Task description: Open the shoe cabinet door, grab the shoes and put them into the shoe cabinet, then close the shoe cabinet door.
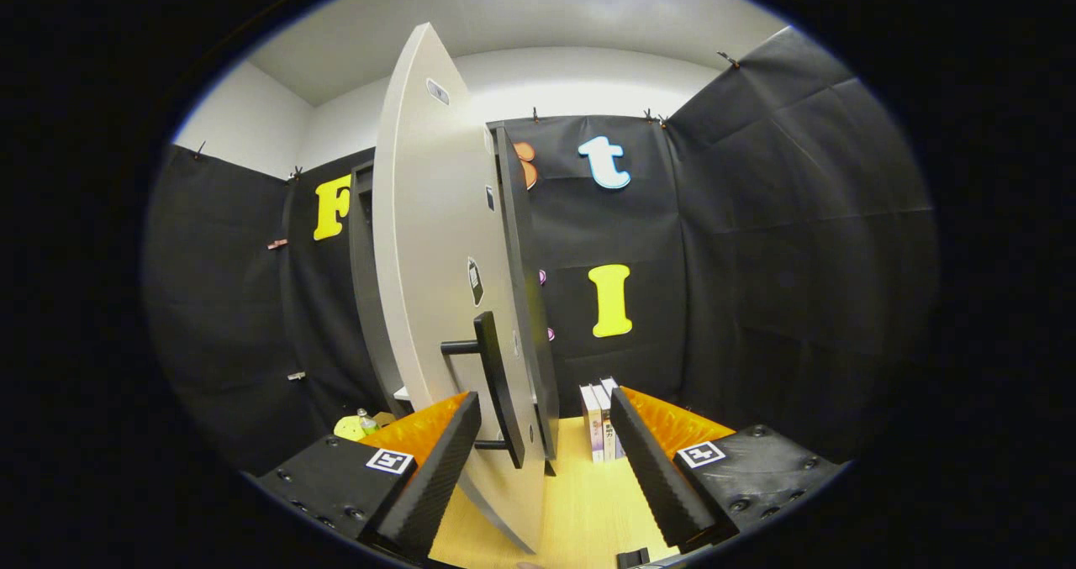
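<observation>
Door point(437, 241) stands part-open, edge-on to you, swung out from the shoe cabinet point(363, 283) whose dark frame shows just behind it on the left. Its bar handle point(498, 388) sits between your claw point(545, 460) fingers, closer to the left finger point(437, 468) than the right one point(660, 468). Claw is spread wide, pinching nothing; neither finger presses on the handle or the door edge.

Step in hand, as I judge it: either still opening the door or starting to close it — can't tell which, since cabinet interior is hidden behind the door & no shoes can be made out here. Check that before you commit.

Next move, if opening: nudge the claw so the handle is centred, squeeze on the bar, then pull along the door's arc, not straight back, or the grip will slip. If closing: push the door face w/ the left finger toward the frame.

Other stuff: books point(598, 422) stand upright on the counter point(580, 502) just beyond the fingers, right of the door's lower edge; keep the right finger off them. A yellow-green item point(351, 426) w/ a small bottle lies beyond the left finger, near the cabinet foot.
</observation>
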`<act>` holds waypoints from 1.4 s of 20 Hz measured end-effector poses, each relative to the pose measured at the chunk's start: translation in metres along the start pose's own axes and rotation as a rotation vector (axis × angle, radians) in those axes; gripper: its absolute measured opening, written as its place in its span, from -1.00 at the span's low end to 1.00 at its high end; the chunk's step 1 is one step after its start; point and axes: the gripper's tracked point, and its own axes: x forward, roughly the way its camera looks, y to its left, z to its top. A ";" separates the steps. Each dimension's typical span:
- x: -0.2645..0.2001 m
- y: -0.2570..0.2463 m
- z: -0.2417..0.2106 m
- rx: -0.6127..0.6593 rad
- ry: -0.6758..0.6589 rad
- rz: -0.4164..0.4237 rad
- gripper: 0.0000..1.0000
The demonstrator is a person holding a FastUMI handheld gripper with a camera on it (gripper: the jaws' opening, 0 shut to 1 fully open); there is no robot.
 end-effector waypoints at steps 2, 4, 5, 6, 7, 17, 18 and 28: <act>0.004 0.000 -0.001 -0.012 0.000 0.004 0.96; 0.005 0.006 -0.002 -0.010 0.001 0.008 0.96; 0.005 0.007 -0.002 -0.009 0.000 0.004 0.95; 0.006 0.011 -0.002 -0.010 0.000 0.000 0.95; 0.005 0.014 -0.004 -0.008 -0.001 -0.003 0.95; 0.018 0.093 -0.019 -0.016 -0.004 0.004 0.95; 0.021 0.104 -0.020 -0.012 -0.004 -0.001 0.96; 0.063 0.186 -0.028 0.006 -0.047 -0.035 0.96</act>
